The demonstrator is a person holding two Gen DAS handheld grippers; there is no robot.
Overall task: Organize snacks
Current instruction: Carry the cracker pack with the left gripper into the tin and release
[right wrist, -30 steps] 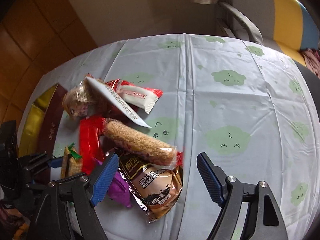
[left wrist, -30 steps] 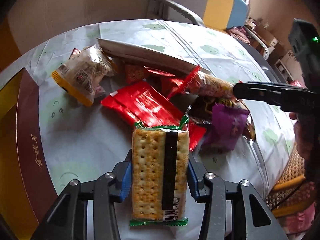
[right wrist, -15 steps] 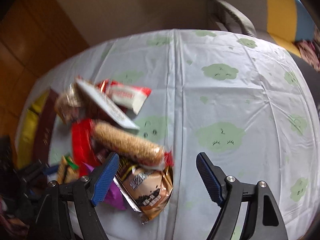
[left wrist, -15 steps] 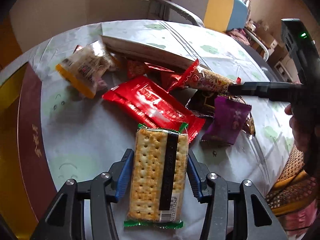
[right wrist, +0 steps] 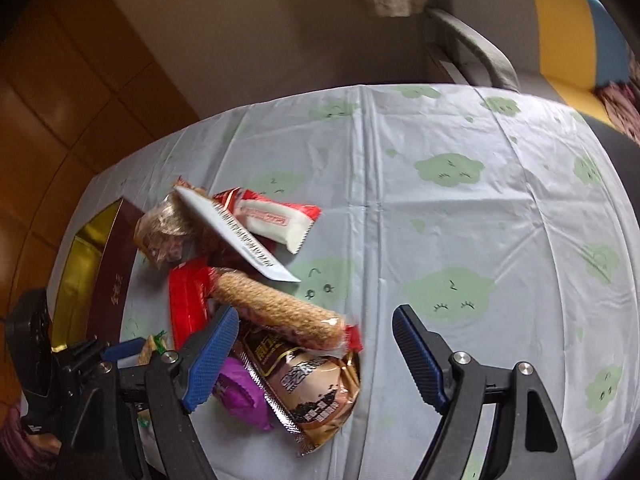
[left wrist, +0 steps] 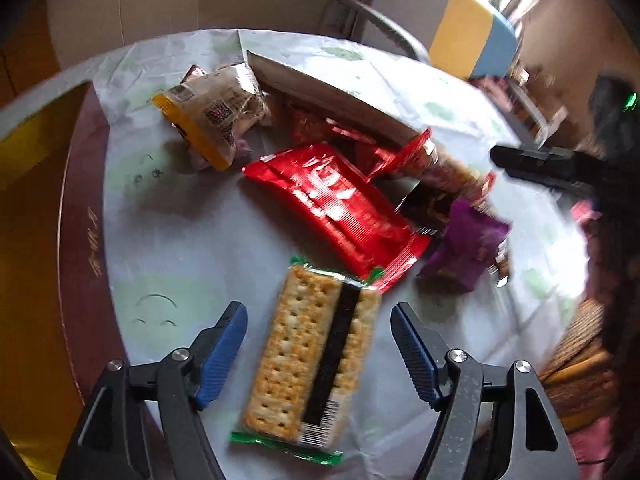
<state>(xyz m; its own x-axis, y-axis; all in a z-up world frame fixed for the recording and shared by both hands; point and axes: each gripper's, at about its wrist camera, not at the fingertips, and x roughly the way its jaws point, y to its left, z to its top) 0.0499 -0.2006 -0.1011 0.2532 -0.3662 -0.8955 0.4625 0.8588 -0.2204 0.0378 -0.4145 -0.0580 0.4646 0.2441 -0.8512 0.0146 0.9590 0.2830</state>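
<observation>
One cracker pack (left wrist: 316, 356) lies flat on the desk (left wrist: 180, 248) between the left claw (left wrist: 318, 354) pads, jaws opening, clear of it. Brittle, light; grip long edges gently. Right view: right claw (right wrist: 314, 354) closing, empty, over brown pastry packet (right wrist: 316, 388).

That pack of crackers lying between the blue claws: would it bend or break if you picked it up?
The cracker pack looks flat and stiff, a block of crackers under clear wrap, so it probably lifts without drooping. A hard squeeze could crack them. The glossy wrap may be slippery. The left gripper is opening, its pads clear of the pack.
</observation>
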